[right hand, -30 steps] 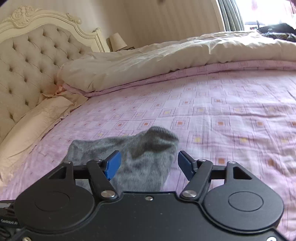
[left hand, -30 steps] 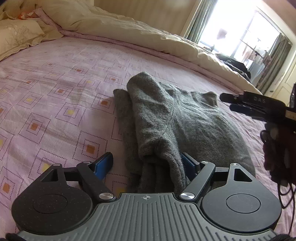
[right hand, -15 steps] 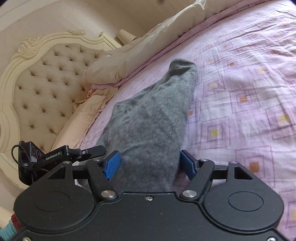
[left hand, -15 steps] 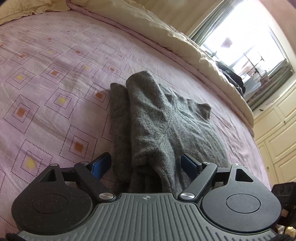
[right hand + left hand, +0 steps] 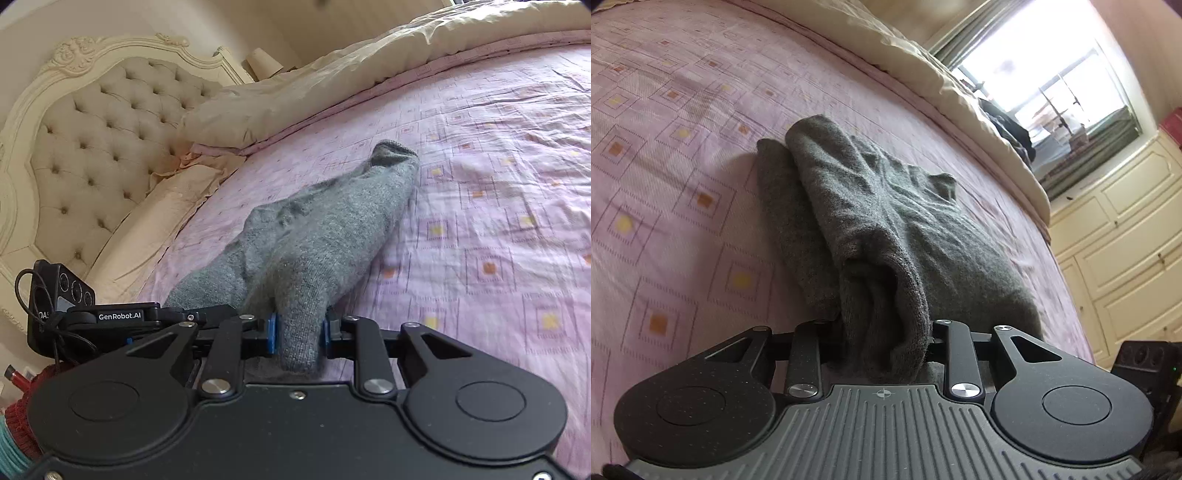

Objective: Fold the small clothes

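A cream duvet [image 5: 332, 85] lies along the pink patterned sheet [image 5: 498, 184], by a tufted headboard [image 5: 99, 122].

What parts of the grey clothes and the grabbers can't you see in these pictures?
- Left wrist view: the left gripper pads are buried in bunched grey knit garment; its jaws are closing on it.
- Right wrist view: the right gripper is closing on the garment's near end, which drops behind the gripper body.
- Both views: folds hide the garment's type.
- Left wrist view: glare washes out the window.
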A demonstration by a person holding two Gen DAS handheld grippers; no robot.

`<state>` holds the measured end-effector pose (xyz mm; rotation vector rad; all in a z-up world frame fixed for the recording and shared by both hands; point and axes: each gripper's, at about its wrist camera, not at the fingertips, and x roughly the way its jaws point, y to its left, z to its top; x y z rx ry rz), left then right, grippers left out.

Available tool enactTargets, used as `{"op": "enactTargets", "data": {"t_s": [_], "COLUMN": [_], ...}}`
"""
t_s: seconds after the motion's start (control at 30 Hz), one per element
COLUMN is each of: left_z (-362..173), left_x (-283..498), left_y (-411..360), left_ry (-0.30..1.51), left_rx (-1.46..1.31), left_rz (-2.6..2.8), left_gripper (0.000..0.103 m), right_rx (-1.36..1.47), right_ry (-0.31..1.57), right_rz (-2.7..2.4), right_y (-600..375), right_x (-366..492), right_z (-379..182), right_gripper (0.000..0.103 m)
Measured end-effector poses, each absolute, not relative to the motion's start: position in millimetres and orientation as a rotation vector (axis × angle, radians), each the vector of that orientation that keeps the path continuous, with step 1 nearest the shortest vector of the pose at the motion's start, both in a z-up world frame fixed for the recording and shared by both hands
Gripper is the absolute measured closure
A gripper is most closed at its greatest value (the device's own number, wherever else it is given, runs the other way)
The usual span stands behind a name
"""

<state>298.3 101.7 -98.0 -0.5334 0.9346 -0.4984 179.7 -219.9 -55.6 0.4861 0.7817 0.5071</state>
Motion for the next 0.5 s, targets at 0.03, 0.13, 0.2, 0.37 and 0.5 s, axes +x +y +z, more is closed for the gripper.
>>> {"op": "enactTargets", "data": {"t_s": [0.03,0.13,0.2,0.37,0.5], "left_z": [-96.0,-96.3,-98.1,-104.0,-100.6], "left_x": [286.8,247.3,219.5,162.4,138.1], "left_y": [99.5,95.6,95.3,92.8,94.3], "left_ry": [0.941,0.971,0.988,1.019,0.985], "left_rx": [-0.518,-0.494,-0.497,-0.430,-0.292], "left_rz": [-0.509,-0.541,-0.561,-0.586,-0.490], "left_gripper": [0.075,0.075,0.075,0.072,0.067], "right_rx": [0.487,0.502,0.500,0.425,0.384], "right_ry": [0.799,0.851,0.871,0.910,0.862], "right_rz": [0.505,0.488,0.477,0.401,0.336], "right_y": [-220.5,-223.1,-222.5,-214.5,-220.2], "right_x": [165.1,120.9,94.5,47.2,31.8], "right_z": [-55.2,-57.2,-58.3,-66.3,-61.5], "right_gripper": [0.071,0.070,0.070,0.059,0.051]}}
